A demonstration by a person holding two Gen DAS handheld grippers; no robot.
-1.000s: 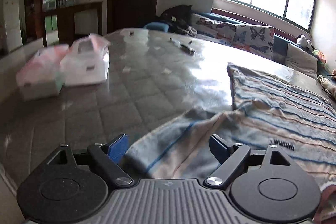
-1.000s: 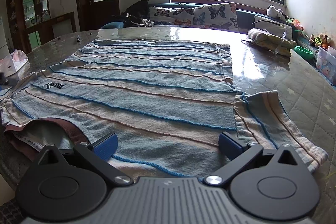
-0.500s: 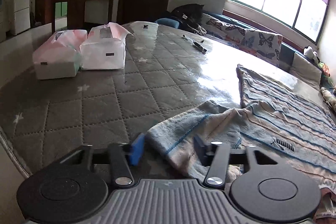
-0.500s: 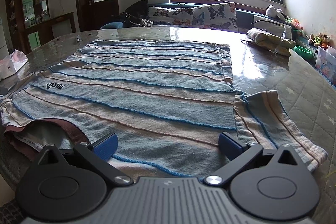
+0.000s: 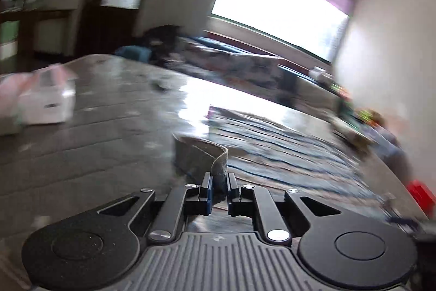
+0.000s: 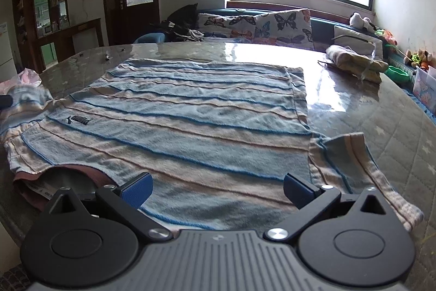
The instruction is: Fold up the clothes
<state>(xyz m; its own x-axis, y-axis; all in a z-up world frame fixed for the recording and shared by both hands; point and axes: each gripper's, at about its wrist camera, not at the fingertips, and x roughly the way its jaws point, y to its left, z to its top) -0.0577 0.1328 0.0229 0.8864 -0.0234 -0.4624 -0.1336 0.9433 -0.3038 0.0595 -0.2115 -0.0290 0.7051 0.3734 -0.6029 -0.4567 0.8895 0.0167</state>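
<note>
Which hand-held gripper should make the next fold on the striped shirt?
Left. The left hand-held gripper is shut on the striped shirt sleeve; the right hand-held gripper is open over the shirt, holding nothing.

— What carries it all?
— A grey quilted tabletop (image 6: 403,138) with white stars under a glossy clear cover.
— And on it?
— A blue-and-beige striped knit shirt (image 6: 190,122) spread flat over the middle, white tissue packs (image 5: 46,105) near the left edge, a folded beige cloth bundle (image 6: 354,63) at the far right corner.
</note>
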